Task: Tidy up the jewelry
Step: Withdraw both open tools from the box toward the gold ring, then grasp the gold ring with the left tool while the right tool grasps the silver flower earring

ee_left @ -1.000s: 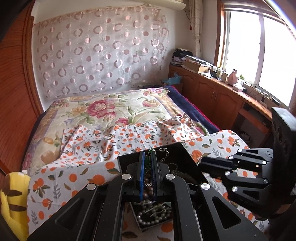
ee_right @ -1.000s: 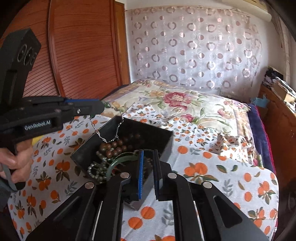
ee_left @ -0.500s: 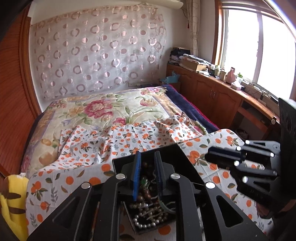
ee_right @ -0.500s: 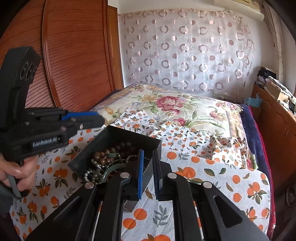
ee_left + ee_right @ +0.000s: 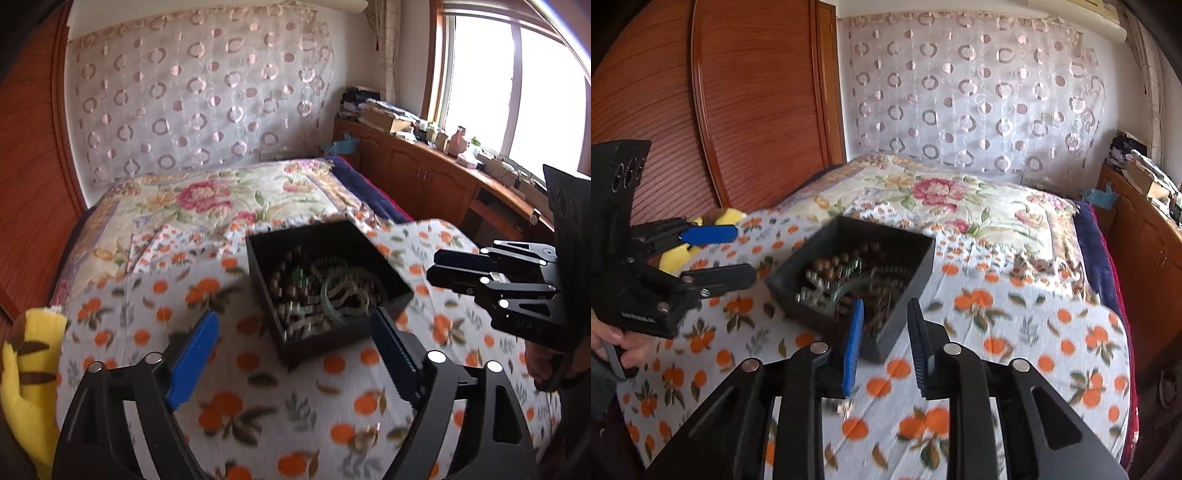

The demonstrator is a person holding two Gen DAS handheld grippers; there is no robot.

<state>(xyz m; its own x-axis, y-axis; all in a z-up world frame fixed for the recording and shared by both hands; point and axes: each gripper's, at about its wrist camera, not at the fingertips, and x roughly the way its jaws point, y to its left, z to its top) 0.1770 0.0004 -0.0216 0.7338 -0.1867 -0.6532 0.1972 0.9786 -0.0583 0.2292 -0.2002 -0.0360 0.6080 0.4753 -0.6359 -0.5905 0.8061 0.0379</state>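
Note:
A black box [image 5: 384, 266] [image 5: 916, 273] full of jewelry sits on the orange-print cloth on the bed. Inside lie brown beads [image 5: 286, 282] [image 5: 827, 266], a green bangle [image 5: 340, 310] and pearl strands. My left gripper [image 5: 295, 332] is open wide and empty, held above and in front of the box; it also shows in the right wrist view [image 5: 733, 254]. My right gripper [image 5: 884, 332] is partly open and empty, over the box's near corner; in the left wrist view it sits to the right of the box [image 5: 443, 266].
A yellow plush toy [image 5: 26, 365] lies at the bed's left edge. A small metal piece [image 5: 844, 406] lies on the cloth near my right gripper. Wooden cabinets [image 5: 424, 177] run under the window; a wooden wardrobe [image 5: 738, 110] stands to the left.
The left gripper let go of the chain into the box, opened wide and pulled back. The right gripper opened slightly and also drew back.

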